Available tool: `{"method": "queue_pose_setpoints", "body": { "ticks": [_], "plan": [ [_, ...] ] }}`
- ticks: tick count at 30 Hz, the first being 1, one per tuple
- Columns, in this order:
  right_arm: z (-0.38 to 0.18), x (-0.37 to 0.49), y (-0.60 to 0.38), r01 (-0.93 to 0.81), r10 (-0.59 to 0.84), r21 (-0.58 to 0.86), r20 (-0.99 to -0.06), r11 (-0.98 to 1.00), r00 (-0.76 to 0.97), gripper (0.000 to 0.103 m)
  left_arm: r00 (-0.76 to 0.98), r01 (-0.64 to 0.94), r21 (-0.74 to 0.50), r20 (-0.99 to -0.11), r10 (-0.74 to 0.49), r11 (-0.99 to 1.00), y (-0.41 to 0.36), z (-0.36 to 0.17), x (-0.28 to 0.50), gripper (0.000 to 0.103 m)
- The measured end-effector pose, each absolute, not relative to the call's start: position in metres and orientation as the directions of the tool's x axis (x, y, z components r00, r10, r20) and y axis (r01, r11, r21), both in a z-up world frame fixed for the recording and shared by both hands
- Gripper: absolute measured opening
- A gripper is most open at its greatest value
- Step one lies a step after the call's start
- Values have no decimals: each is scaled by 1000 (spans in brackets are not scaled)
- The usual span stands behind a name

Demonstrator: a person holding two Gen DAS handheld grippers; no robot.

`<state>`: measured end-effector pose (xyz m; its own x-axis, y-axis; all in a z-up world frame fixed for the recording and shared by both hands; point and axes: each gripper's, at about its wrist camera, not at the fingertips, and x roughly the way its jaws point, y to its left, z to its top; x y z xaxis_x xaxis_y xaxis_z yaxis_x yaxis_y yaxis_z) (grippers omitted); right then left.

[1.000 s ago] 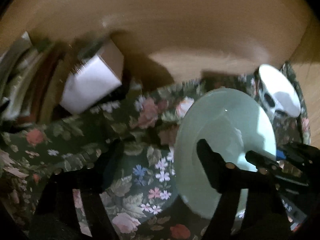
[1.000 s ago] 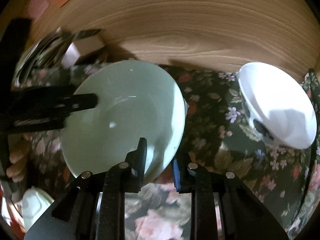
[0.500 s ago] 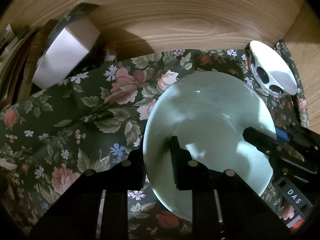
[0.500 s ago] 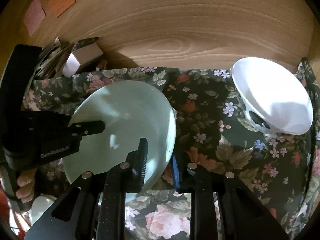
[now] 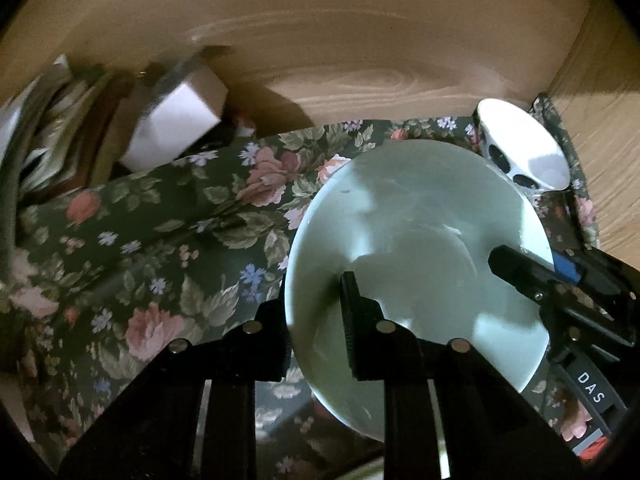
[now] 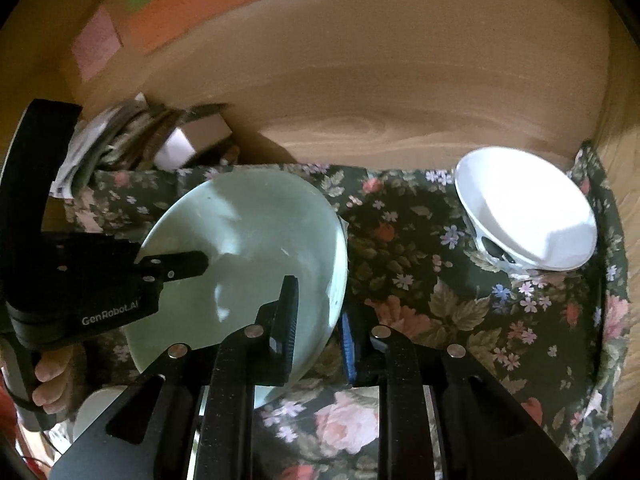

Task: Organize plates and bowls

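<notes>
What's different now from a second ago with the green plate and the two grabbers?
The left hand-held gripper, wide open a second ago, has closed on the pale green plate's rim. The right hand-held gripper has kept its grip on the opposite rim, so both now hold the plate, which looks a little higher above the floral cloth. The white bowl stayed put.

Plate (image 6: pixel 248 240) left of bowl (image 6: pixel 528 212) on cloth (image 6: pixel 420 280); box (image 6: pixel 192 140) behind, by the wall.
</notes>
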<state>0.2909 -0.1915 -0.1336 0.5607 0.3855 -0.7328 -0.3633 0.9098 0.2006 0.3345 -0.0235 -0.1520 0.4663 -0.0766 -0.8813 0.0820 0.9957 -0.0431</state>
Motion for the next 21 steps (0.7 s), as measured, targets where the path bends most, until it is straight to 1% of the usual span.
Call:
{"method": "queue_pose_setpoints", "body": {
  "ticks": [10,21],
  "plan": [
    [-97,249,-174,-402,406,174,-673,899,618,17,566,47,-52,-822,-69,998,-10,-111,274,21],
    [-81,204,-151,-447,428,142,-634,883,644,17,616,2,-83,-785,-67,997,8,-99,224,21]
  ]
}}
